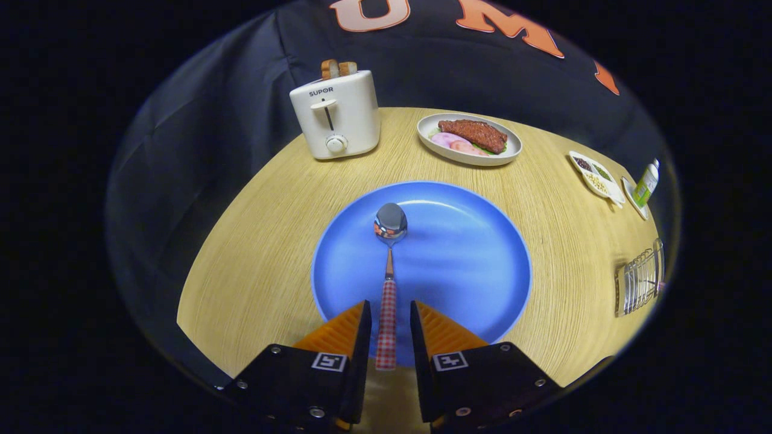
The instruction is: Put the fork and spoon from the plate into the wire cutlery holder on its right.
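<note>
Gripper view: tongs [389,316] low over the near rim of the blue plate [470,259], fingers parted with the spoon [389,271] handle lying between them. Small gaps show on both sides of the handle, so the fingers [362,328] straddle it, open, not pressing. Spoon handle is red-and-white checked, its end hangs just over the plate's near edge toward the tongs; metal bowl points away, resting near plate centre. Plate sits on the wood-grain desk [253,259]. Wire cutlery holder [639,280] stands to the right of the plate, well apart from it, near the desk's right edge; contents cannot tell. Beyond the plate: white toaster [336,114] with two bread slices sticking up, far left; oval dish of food [469,138] to its right. Further right a small divided tray [597,175] with seeds or grains, and just beside it a green bottle [646,182] on a small dish.
</note>
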Tool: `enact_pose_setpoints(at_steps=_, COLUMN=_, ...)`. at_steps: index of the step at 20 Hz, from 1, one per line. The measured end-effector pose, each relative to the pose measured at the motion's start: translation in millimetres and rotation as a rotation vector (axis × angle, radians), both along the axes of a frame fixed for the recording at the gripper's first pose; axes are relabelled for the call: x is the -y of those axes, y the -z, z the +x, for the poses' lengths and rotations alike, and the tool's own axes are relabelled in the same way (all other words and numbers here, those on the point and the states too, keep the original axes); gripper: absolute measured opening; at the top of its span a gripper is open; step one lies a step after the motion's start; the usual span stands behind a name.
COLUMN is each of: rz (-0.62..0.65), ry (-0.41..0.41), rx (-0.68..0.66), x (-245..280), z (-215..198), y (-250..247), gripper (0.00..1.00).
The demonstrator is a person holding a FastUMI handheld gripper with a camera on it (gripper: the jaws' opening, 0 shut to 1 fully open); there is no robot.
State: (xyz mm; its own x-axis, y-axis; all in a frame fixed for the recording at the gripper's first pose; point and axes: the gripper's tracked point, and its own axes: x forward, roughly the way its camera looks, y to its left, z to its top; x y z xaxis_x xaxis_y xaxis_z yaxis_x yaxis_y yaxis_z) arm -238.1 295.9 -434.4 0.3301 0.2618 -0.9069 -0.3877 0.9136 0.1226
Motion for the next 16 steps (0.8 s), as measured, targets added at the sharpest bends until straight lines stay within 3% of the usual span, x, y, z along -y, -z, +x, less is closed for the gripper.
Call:
enact_pose_setpoints(at_steps=5, rz=0.011, ry=-0.002, rx=0.012, x=6, z=6, y=1, gripper=0.13)
enact_pose_setpoints(at_steps=14, rz=0.055, ry=0.031, rx=0.139, x=41, z=55, y=-48, gripper=0.11)
enact_pose_setpoints(at_steps=16, rz=0.039, ry=0.018, rx=0.106, x=52, z=53, y=-39, gripper=0.09)
